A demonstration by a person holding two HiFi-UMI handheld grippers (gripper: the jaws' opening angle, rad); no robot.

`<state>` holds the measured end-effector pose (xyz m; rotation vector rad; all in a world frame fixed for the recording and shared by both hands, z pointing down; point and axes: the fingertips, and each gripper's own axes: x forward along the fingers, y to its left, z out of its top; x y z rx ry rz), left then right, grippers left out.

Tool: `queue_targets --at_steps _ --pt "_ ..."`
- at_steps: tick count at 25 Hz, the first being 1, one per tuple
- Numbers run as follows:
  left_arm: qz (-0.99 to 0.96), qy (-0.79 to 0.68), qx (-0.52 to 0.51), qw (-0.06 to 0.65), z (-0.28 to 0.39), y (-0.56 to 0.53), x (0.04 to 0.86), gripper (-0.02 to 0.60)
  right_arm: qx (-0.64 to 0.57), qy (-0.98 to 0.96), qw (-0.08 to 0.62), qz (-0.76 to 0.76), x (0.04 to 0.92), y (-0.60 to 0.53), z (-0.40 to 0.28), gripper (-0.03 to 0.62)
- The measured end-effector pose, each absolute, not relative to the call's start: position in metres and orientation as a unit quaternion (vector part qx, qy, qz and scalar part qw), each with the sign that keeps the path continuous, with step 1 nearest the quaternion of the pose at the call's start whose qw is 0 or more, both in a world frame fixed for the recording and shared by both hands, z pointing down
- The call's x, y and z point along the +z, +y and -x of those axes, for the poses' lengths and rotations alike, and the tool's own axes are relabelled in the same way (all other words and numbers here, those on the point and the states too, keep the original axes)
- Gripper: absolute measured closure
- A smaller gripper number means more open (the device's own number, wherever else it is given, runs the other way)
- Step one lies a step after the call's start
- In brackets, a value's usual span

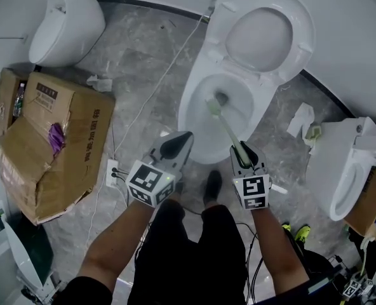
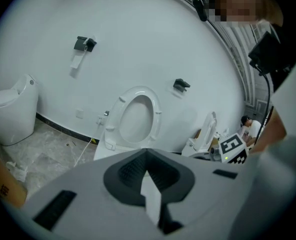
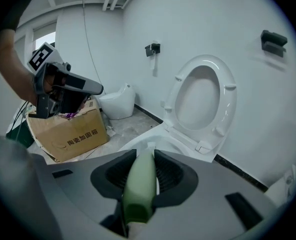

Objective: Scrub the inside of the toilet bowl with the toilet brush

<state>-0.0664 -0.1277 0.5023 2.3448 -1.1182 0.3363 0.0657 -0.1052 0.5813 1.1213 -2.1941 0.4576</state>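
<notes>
The white toilet bowl [image 1: 204,122] stands in the middle with its seat and lid [image 1: 267,37] raised. A pale green toilet brush [image 1: 228,131] slants down into the bowl, its head [image 1: 213,105] near the drain. My right gripper [image 1: 242,150] is shut on the brush handle [image 3: 140,184] at the bowl's near rim, and white bristles [image 3: 150,146] show past the jaws. My left gripper [image 1: 177,146] hangs shut with nothing in it, just outside the rim's near left. Its view looks over the shut jaws [image 2: 149,184] at the raised seat [image 2: 134,115].
An open cardboard box [image 1: 48,145] sits on the floor at the left, with a second toilet [image 1: 67,21] behind it. A third toilet [image 1: 347,164] stands at the right. A white cable [image 1: 156,88] runs to a power strip [image 1: 112,173]. A person's shoe [image 1: 212,186] is at the bowl's foot.
</notes>
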Motion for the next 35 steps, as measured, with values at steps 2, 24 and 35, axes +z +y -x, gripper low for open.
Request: queue_targets --at_steps 2,24,35 --pt "-0.864 -0.412 0.129 0.262 0.068 -0.131 0.511 0.572 0.174 -0.833 0.318 -0.418 0.592 -0.107 -0.061 0.477" --pt "-0.85 -0.408 0.14 0.303 0.085 -0.137 0.56 0.572 0.172 -0.842 0.339 -0.382 0.65 -0.13 -0.014 0.477" --pt "-0.845 -0.412 0.141 0.31 0.087 -0.141 0.56 0.572 0.156 -0.839 0.344 -0.391 0.649 -0.159 -0.012 0.477"
